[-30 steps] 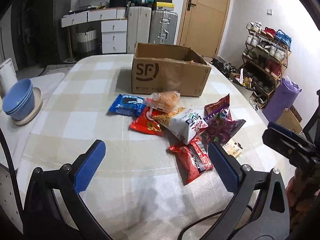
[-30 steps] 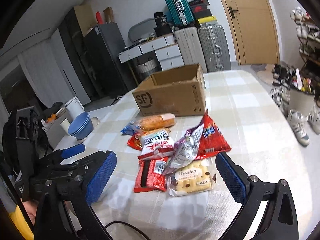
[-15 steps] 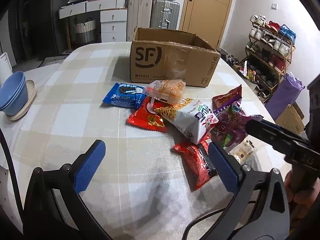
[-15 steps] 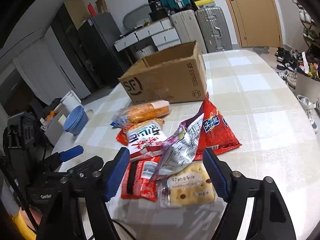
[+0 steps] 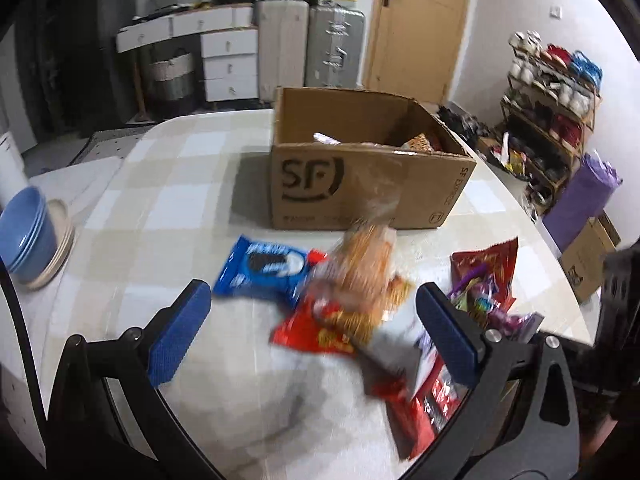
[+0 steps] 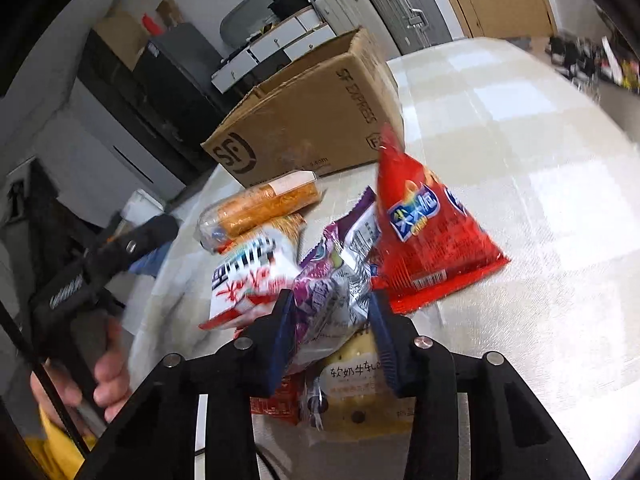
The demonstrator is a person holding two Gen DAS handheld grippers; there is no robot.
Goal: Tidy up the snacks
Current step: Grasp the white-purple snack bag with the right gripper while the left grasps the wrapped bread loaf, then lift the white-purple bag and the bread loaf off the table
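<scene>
A heap of snack packets lies on the checked table in front of an open cardboard box (image 5: 360, 184) (image 6: 312, 120) that holds some snacks. My right gripper (image 6: 332, 332) is low over the heap's near side. Its jaws are closing and both pads press a purple packet (image 6: 332, 284), which lies over a pale biscuit packet (image 6: 360, 392). Beside it are a red chip bag (image 6: 424, 240), a white noodle packet (image 6: 252, 268) and an orange bread packet (image 6: 260, 208). My left gripper (image 5: 314, 336) hangs open above the heap, holding nothing, near a blue cookie packet (image 5: 268, 270).
Stacked blue bowls (image 5: 24, 236) on a plate stand at the table's left edge. Beyond the right edge are a purple bag (image 5: 584, 200) and a shoe rack (image 5: 552, 92). Suitcases and drawers line the back wall. A hand (image 6: 108, 368) holds the left gripper.
Both grippers have come closer to the heap. The right one sank and its jaws narrowed from wide apart to the sides of the purple packet. The left stayed open.
</scene>
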